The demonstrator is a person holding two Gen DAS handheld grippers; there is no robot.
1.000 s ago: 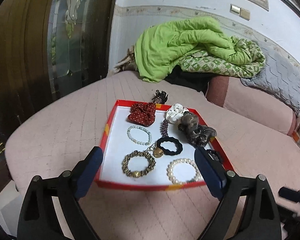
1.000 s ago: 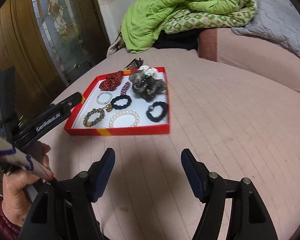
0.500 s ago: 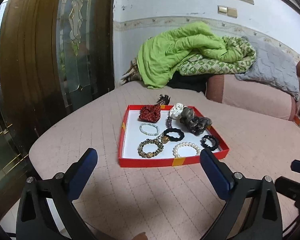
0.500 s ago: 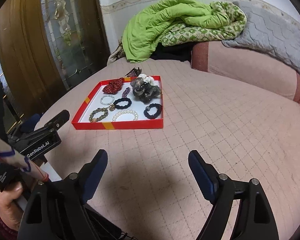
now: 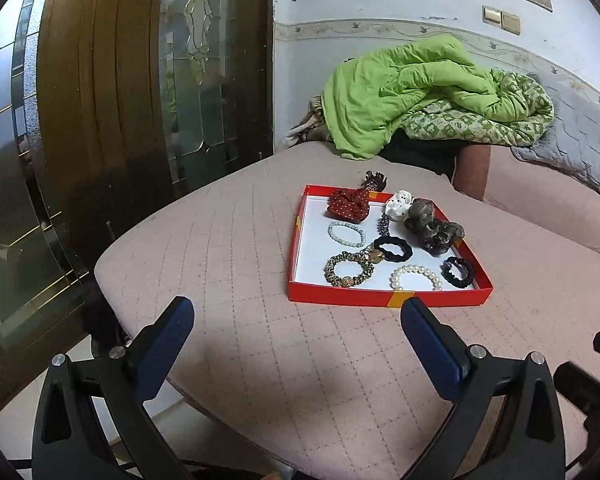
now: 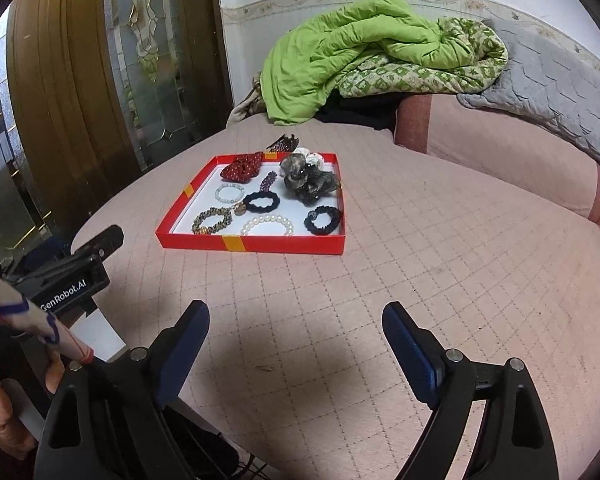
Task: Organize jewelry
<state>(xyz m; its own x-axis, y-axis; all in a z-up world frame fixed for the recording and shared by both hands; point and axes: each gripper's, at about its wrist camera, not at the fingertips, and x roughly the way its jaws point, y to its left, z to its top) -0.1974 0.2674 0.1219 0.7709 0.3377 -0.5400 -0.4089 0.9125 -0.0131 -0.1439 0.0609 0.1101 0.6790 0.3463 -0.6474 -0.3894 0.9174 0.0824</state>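
Two empty grippers hover over a quilted pink bed (image 5: 260,360), short of a shallow red cardboard tray (image 5: 380,298) of jewelry.

Left wrist view: the left gripper (image 5: 296,330) is spread wide, holding nothing; the tray ahead holds a white pearl bracelet (image 5: 415,276) and a black scrunchie (image 5: 393,248).
Right wrist view: the right gripper (image 6: 296,330) has its jaws opening with nothing between them; the tray (image 6: 260,244) lies well ahead, a crumpled green quilt (image 6: 340,52) beyond it.
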